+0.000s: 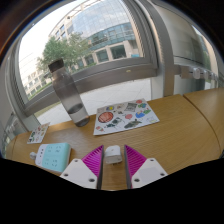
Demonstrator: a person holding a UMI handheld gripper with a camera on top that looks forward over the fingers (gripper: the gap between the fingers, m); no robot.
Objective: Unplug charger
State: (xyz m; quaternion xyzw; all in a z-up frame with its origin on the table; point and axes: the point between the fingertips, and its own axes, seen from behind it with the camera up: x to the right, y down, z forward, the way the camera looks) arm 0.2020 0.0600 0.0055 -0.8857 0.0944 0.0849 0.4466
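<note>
The gripper (113,168) is released, its two fingers spread wide with the purple pads (93,160) facing each other across the gap. Between them, and a little ahead of the tips, sits the charger (113,154), a small white block resting low at the worktop (175,135) level; there is clear space on either side of it, so nothing is pressing on it yet. Whether it sits in a socket or a power strip cannot be made out, and no cable shows.

It looks like a hard plastic body, light and rigid, with smooth sides that may slip under a weak pinch. The sensible place to hold it appears to be the two flat side faces, squarely and low on the body, so the pull goes straight along the pins rather than rocking them. The effort will probably be in the socket's grip rather than in any weight.

Just beside the left finger lies a pale teal box (51,155). Further out on the wooden worktop is a printed sheet (125,116) with a red round mark and small pictures, and another small card (38,134) off to the left. Beyond these stands a grey upright device (68,95) near the window (95,40), through which a building and trees show
</note>
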